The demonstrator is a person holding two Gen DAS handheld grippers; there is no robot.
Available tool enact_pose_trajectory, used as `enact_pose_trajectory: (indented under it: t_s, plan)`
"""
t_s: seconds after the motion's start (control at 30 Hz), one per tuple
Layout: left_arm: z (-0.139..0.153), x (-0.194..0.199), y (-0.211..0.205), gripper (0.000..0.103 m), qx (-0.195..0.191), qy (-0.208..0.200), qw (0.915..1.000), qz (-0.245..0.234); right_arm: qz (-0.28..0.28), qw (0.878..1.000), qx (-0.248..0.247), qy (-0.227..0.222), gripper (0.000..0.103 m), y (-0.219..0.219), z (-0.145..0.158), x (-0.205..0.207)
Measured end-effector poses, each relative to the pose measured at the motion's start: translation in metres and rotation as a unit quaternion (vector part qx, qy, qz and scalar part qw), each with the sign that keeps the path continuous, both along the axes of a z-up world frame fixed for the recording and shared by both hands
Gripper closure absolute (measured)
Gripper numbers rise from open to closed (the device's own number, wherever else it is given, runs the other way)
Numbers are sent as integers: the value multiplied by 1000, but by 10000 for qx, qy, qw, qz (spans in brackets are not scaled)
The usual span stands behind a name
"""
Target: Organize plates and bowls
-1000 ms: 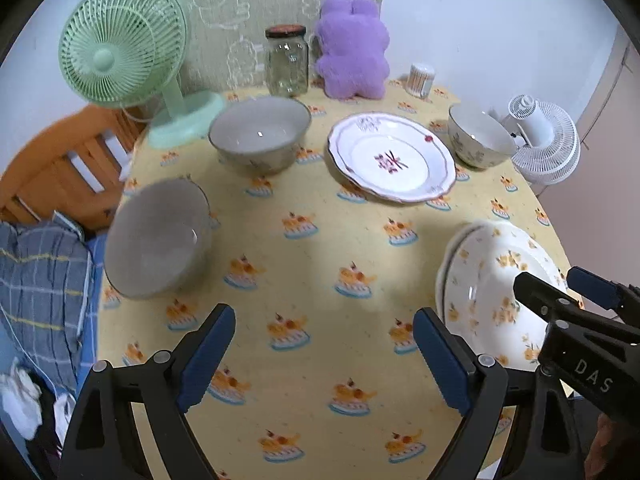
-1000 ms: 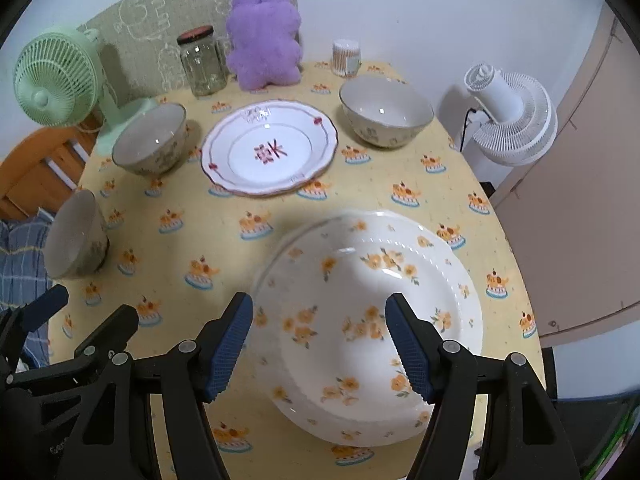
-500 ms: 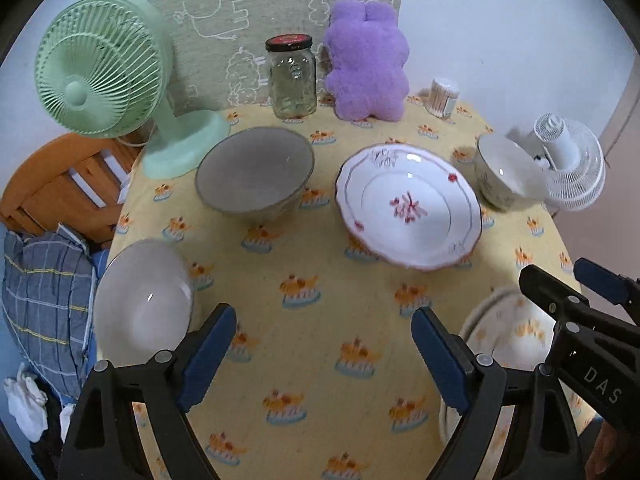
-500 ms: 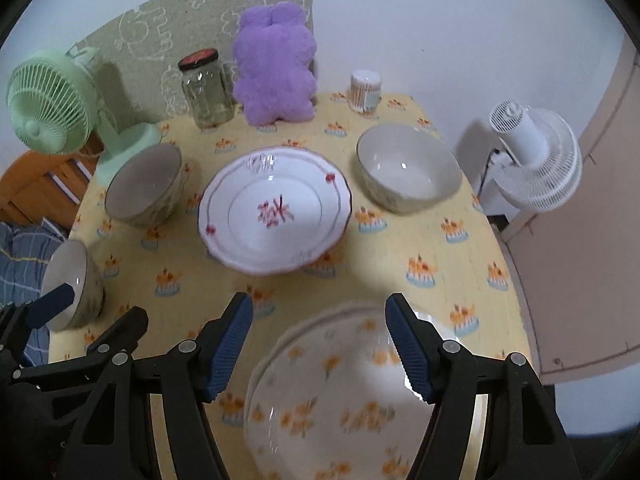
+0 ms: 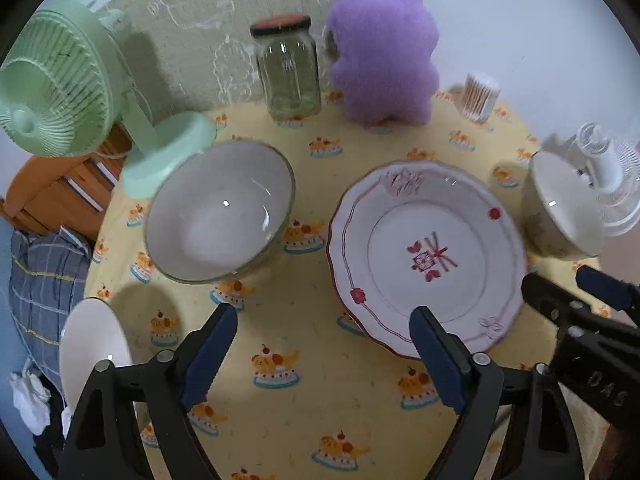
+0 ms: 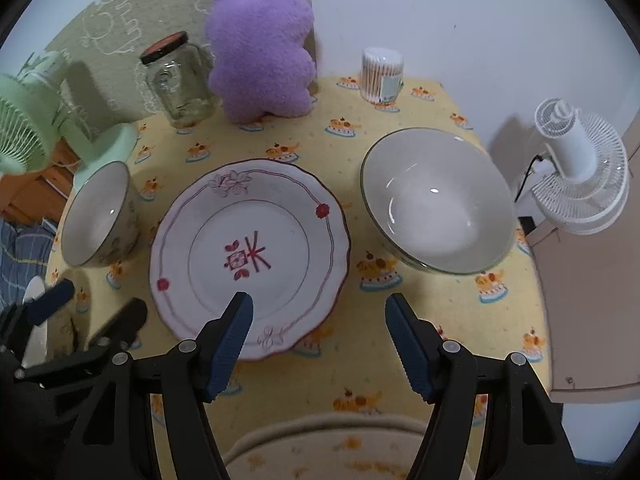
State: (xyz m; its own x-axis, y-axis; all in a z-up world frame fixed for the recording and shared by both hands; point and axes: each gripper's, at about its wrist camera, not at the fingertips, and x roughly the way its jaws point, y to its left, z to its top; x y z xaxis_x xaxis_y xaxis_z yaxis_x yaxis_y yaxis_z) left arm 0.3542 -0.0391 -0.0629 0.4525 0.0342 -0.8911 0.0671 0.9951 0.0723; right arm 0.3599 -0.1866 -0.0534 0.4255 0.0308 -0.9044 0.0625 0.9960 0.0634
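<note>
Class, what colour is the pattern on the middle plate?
Red on white: the plate has a red centre motif and rim line, clearest in the right wrist view.

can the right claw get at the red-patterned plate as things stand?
Probably yes. The right claw hangs open and empty over the near rim of the red-patterned plate. Nothing sits on the plate, and both bowls stand clear of it.

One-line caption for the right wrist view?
Open right tongs hover empty over the red-patterned plate's near rim, a bowl to the right.
</note>
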Motion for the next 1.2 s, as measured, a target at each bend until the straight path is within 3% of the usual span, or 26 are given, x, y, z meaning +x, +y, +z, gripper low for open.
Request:
enact_pose_trajectory:
  t_s: [0.27, 0.37, 0.43, 0.47, 0.5, 0.63, 0.73, 1.2]
  plan:
    - [-29, 16, -10, 25, -261, 237, 9993, 88, -40, 9998, 88, 161, 34, -2, -29, 23]
    - [-39, 20, -14, 34, -248, 324, 9991, 89, -83, 9995, 138, 282, 42, -5, -41, 32]
    - [-46, 22, -17, 43, -287, 376, 9989, 51, -54, 9991, 207, 376, 47, -4, -49, 36]
    - [-49, 23, -18, 55, -335, 401, 9986, 52, -34, 9989, 238, 401, 48, -4, -52, 37]
    - [-51, 24, -18, 56, -442, 426, 9981, 61, -5, 9986, 273, 445, 52, -3, -55, 39]
    - [-52, 24, -18, 57, -516, 367, 9980, 78, 12, 9989, 196, 415, 57, -3, -57, 41]
    - [-52, 25, -15, 57, -620, 434, 9971, 124, 246, 9986, -224, 422, 62, 8, -60, 37]
    - [-51, -23, 19, 57, -433, 561, 9971, 288, 619, 9948, 84, 803, 60, 39, -60, -3]
